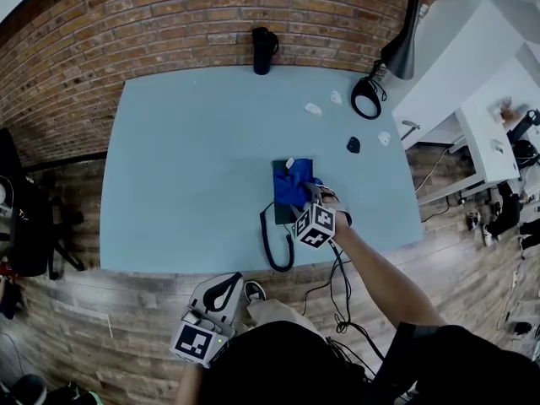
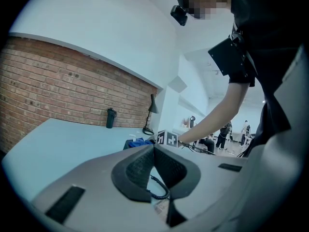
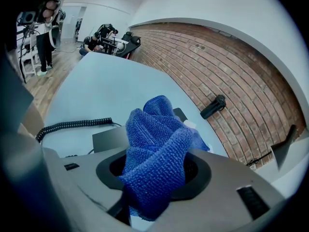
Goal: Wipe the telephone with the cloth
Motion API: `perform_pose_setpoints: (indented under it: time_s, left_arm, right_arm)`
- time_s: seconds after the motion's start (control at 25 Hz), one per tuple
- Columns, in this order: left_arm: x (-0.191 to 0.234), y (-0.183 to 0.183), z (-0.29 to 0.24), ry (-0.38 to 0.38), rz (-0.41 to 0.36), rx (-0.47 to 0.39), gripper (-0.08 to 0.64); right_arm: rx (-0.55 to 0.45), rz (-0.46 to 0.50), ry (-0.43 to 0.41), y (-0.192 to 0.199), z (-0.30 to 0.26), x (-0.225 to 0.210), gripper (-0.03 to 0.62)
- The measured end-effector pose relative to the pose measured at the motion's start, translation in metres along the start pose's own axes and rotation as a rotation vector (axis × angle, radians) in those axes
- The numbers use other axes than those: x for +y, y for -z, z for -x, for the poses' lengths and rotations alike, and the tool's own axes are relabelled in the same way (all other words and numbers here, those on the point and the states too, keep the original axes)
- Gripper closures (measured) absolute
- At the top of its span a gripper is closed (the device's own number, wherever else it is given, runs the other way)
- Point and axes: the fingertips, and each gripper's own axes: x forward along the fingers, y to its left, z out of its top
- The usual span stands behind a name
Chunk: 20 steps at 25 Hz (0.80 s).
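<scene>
Right gripper view shows the right gripper (image 3: 155, 174) pinching a bunched, nubbly blue cloth (image 3: 155, 141) over the flat dark telephone (image 3: 109, 139), while the left gripper (image 2: 154, 150) has its jaws pressed together, empty.

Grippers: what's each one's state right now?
Left gripper: shut, nothing between the jaws.
Right gripper: shut on the cloth.

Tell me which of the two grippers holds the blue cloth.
The right gripper: its jaws are shut on the cloth, over the telephone. The left gripper is shut, empty, and off the table.
</scene>
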Motion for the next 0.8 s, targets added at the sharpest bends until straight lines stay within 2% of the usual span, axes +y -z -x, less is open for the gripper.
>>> perform_pose_setpoints:
  time_s: [0.8]
  left_arm:
    - [-0.006,0.008,0.006,0.002,0.007,0.011,0.56]
  right_arm:
    - [0.024,0.003,-0.019,0.019,0.012,0.05,0.391]
